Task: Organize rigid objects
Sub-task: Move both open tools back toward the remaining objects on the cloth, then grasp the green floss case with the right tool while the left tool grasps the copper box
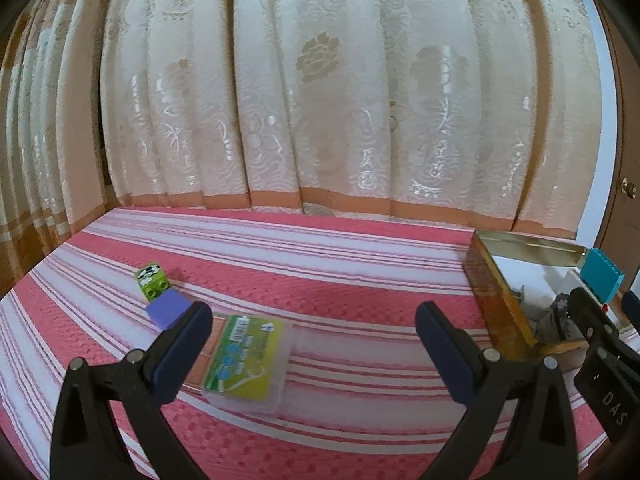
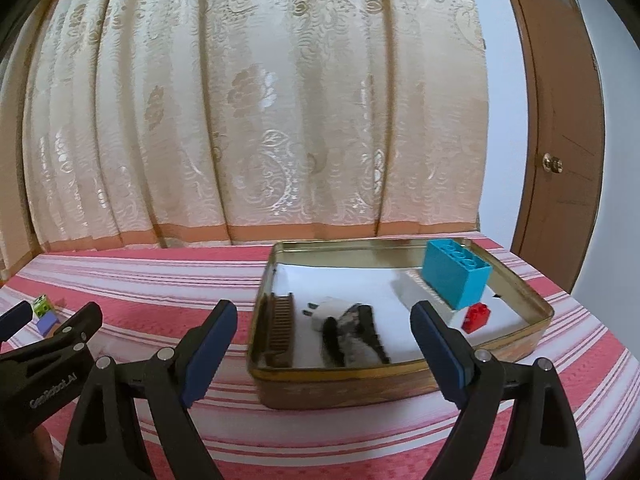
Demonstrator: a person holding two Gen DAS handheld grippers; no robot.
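A shallow gold-rimmed tin (image 2: 400,376) sits open on a pink-and-white striped bedspread (image 2: 160,280), serving as the collecting point for loose items. Inside it, a tall blue building block (image 2: 454,276) stands near the far right corner with a small red block (image 2: 476,316) just in front of it; a brown comb (image 2: 282,328) lies along the tin's left wall, and between comb and blocks rest a white plug adapter (image 2: 326,310) and a blurred black-and-grey object (image 2: 356,332) too smeared to identify. The right gripper (image 2: 324,344) hovers in front of the tin with its jaws spread wide and nothing between them.

Well to the left of the tin, three items lie on the bedspread: a clear plastic case with a green-and-yellow label (image 1: 244,360), a purple block (image 1: 168,308) beyond it, and a green printed block (image 1: 152,276) touching the purple one's far end. The left gripper (image 1: 314,340) hangs over this group, jaws wide apart and empty, its left finger overlapping the purple block in view. A patterned cream curtain (image 1: 320,100) closes the background behind the tin.
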